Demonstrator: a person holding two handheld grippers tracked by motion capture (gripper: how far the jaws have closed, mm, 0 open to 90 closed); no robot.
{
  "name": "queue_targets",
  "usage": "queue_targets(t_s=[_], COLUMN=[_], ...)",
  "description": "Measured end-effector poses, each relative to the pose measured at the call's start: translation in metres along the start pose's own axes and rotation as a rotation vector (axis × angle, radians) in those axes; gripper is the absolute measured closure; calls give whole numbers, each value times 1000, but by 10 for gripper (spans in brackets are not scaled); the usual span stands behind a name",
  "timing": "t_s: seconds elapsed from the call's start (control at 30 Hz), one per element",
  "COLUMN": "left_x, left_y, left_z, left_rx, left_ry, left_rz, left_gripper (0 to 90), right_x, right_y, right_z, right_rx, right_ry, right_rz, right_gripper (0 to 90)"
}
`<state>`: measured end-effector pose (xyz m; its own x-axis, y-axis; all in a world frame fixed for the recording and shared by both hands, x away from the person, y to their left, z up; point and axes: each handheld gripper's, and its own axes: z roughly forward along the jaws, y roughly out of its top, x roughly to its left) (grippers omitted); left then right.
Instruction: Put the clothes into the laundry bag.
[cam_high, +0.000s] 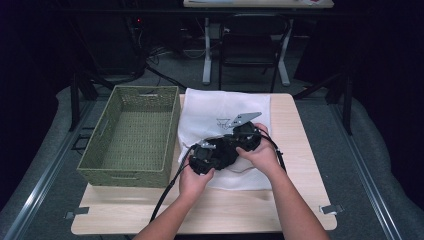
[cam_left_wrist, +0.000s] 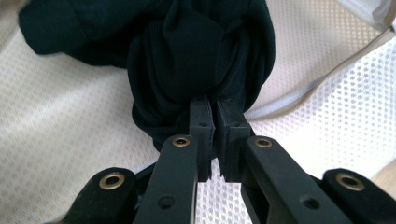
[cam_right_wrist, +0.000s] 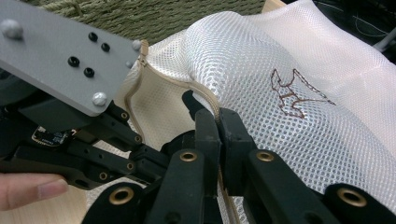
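Left gripper (cam_left_wrist: 215, 116) fingers clamp the dark garment (cam_left_wrist: 187, 56); right gripper (cam_right_wrist: 218, 128) fingers pinch the mesh bag (cam_right_wrist: 289, 70) rim. Garment sits right at the bag mouth.

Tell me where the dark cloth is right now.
In the high view the dark cloth sits mid-table on the white mesh bag, right of the green basket, pinched by the left claw.

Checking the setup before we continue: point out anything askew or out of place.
Nothing stands out. The left gripper pinches the dark cloth over the white mesh bag, whose trimmed edge the right gripper holds. The green basket sits squarely beside it.
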<state>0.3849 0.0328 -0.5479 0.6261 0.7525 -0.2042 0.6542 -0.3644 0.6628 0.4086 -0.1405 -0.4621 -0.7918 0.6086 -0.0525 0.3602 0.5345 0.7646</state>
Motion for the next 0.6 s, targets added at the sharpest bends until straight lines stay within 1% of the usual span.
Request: queue_targets(t_s=[0.07,0.17,0.2,0.33,0.37,0.4,0.43,0.5,0.6], left_x=[0,-1,-1,-1,0,-1,0,-1,-1], left_y=[3,7,9,16,18,20,22,25,29], left_z=[-1,-1,-1,-2,-3,-3,-3,-3,-3], left_rx=[-4,-8,-19,-29,-30,-36,-37,-40,-42], left_ry=[-4,3,8,1,4,8,6,8,11], left_rz=[0,9,7,-7,-2,-8,-5,-10,-5], left_gripper=[865,866,866,869,871,873,874,875,875], right_x=[1,1,2,2,2,3,3,3,3], right_y=[0,1,1,1,1,1,1,1,1], right_z=[0,0,0,1,1,1,1,1,1], right_rx=[1,2,2,3,2,3,3,3,4], right_ry=[-1,-1,0,3,2,2,4,3,3], right_rz=[-4,-4,0,-4,-6,-4,-8,-9,-8], right_gripper=[875,875,875,875,875,875,875,875,875])
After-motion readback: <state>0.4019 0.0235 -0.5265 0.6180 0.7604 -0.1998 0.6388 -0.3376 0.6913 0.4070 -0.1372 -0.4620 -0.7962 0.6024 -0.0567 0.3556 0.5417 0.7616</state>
